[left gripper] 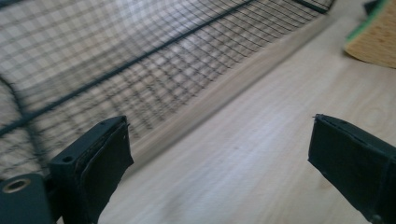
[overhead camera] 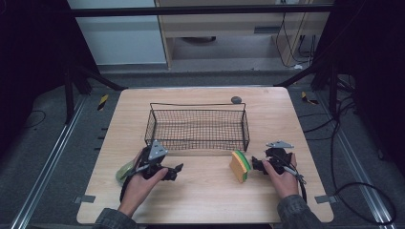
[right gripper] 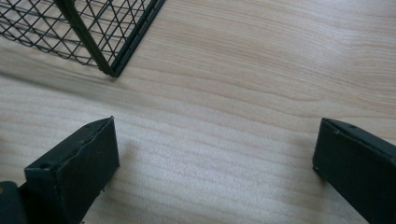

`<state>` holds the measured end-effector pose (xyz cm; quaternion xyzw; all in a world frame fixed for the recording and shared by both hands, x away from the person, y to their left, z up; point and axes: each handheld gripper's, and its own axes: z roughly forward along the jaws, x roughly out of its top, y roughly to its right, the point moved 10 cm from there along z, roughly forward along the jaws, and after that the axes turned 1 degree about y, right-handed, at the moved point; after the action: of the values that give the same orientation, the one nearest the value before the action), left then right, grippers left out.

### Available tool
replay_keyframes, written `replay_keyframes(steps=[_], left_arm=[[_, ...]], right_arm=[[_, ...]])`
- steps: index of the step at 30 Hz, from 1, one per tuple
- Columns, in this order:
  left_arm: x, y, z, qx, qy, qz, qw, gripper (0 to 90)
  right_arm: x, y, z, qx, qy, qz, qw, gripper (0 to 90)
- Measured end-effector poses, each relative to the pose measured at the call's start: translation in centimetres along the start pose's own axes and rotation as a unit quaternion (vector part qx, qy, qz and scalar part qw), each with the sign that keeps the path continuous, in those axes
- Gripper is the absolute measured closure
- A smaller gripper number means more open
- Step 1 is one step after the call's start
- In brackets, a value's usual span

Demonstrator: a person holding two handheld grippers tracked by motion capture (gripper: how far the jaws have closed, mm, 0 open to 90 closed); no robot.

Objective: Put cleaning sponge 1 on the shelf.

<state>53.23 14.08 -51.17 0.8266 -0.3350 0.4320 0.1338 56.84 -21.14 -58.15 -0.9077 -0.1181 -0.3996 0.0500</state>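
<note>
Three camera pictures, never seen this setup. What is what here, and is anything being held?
There is no robot arm: a person sits at a wooden table and holds a two-jaw hand tool in each hand. The wide picture comes from a fixed camera above, looking down on the table. The other two come from cameras riding on the tools, looking along their black jaws.

The left gripper and the right gripper both rest low over the table. In their own views each has its jaws wide apart with bare wood between, so nothing is held.

On the table stand a black wire basket, which looks empty, and a yellow and green sponge just ahead of the right gripper. A green object sits by the left hand; I cannot tell what it is.
</note>
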Motion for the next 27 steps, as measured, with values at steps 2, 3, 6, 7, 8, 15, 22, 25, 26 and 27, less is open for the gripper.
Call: replay_keyframes(steps=[2,3,6,7,8,15,22,25,26,27], left_arm=[[0.1,-0.9,-0.7,0.016,-0.007,0.019,0.9997,5.1],[0.2,-1.1,-0.9,0.021,-0.010,0.025,0.9994,5.1],[0.5,-1.6,-1.9,0.018,-0.022,0.023,0.9993,4.9],[0.8,-2.0,-2.7,0.024,-0.029,0.035,0.9987,4.7],[0.8,-2.4,-3.1,0.026,-0.034,0.041,0.9983,4.7],[0.3,-5.7,-4.9,0.025,-0.085,0.072,0.9935,3.7],[-1.3,-7.4,-6.8,0.017,-0.149,0.074,0.9859,4.0],[-2.1,-7.3,-7.3,0.014,-0.167,0.069,0.9835,6.8],[-2.6,-7.1,-7.6,0.006,-0.182,0.079,0.9800,7.9],[-2.8,-6.9,-7.6,0.003,-0.184,0.081,0.9795,8.6]], right_arm=[[-0.2,0.0,-0.2,0.004,0.000,-0.005,1.0000,0.7],[-0.4,0.1,-0.4,0.010,0.000,-0.008,0.9999,0.7],[-0.6,0.2,-0.7,0.012,0.000,-0.012,0.9999,0.7],[-0.8,0.2,-0.8,0.013,-0.001,-0.013,0.9998,0.7],[-0.8,0.2,-0.9,0.014,0.000,-0.015,0.9998,0.7],[-0.7,0.0,-0.8,0.029,-0.002,-0.024,0.9993,0.4],[-0.6,-0.1,-0.6,0.025,-0.005,-0.024,0.9994,0.7],[-0.6,-0.2,-0.7,0.024,-0.006,-0.024,0.9994,0.7],[-0.7,-0.3,-0.8,0.024,-0.005,-0.022,0.9994,0.7],[-0.7,-0.3,-0.8,0.025,-0.005,-0.021,0.9995,0.7]])
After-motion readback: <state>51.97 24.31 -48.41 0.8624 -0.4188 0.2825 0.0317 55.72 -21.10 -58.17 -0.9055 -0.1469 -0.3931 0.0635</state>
